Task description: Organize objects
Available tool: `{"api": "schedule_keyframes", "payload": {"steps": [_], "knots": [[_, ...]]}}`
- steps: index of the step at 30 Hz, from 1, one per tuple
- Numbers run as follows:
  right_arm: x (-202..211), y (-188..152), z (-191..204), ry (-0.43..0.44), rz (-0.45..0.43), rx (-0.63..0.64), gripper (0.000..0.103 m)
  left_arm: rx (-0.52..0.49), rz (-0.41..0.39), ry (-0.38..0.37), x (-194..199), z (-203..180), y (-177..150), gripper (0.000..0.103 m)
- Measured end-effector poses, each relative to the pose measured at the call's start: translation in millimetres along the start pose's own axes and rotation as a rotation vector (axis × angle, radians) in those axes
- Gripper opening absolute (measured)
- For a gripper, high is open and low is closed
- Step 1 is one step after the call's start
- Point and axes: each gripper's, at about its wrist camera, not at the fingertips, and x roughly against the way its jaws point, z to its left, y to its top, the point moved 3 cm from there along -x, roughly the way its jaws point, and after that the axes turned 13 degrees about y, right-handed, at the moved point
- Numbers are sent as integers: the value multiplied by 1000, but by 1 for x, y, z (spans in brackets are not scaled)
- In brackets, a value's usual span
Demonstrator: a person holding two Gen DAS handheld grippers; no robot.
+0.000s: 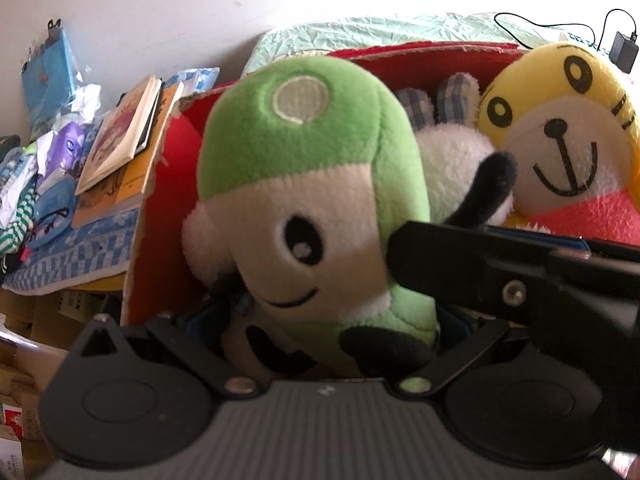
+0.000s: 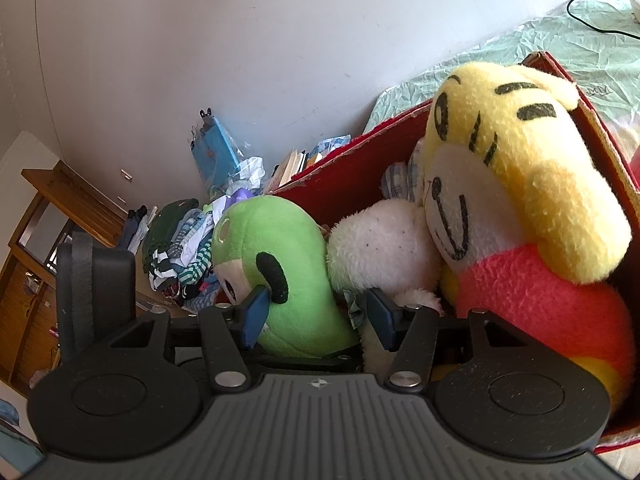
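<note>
While the red box [image 2: 340, 184] serves as the toy bin, its contents lie packed side by side: the yellow plush [image 2: 520, 184] leans on the box's far wall, the white plush [image 2: 380, 248] is wedged beside it, and the green plush [image 1: 304, 184] sits at the box's near edge, presumably the item now being settled. Right claw [image 2: 320, 314] grasps the green plush at its lower body, blue pads pressed in. Left claw [image 1: 320, 320] surrounds the same toy's base; its closure cannot be told.

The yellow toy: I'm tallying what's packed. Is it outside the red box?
No, the yellow toy sits inside the red box, leaning against its wall.
</note>
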Motion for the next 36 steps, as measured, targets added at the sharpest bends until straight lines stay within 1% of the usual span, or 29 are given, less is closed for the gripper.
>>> {"api": "schedule_keyframes", "payload": {"steps": [6, 11, 14, 18, 21, 24, 28, 31, 34, 36], "knots": [[3, 1, -2, -6, -6, -5, 56, 3, -15, 10, 1, -3, -2, 103], [9, 1, 0, -3, -20, -9, 57, 12, -13, 15, 3, 0, -2, 102], [17, 2, 3, 21, -43, -17, 57, 27, -18, 14, 10, 4, -4, 102], [25, 1, 7, 22, -66, -19, 58, 54, -23, 26, 23, 12, -7, 101], [30, -1, 12, 31, -76, -15, 59, 71, -48, 61, 34, 19, -10, 100], [36, -3, 19, 50, -82, -1, 59, 88, -69, 59, 49, 27, -15, 100], [41, -11, 30, 67, -74, 34, 59, 106, -94, 72, 62, 34, -26, 101], [43, -18, 38, 79, -60, 56, 59, 132, -112, 101, 72, 41, -31, 101], [44, -25, 42, 92, -42, 68, 59, 159, -121, 112, 81, 48, -37, 102], [45, -28, 45, 99, -30, 72, 59, 167, -110, 113, 84, 51, -43, 102]]}}
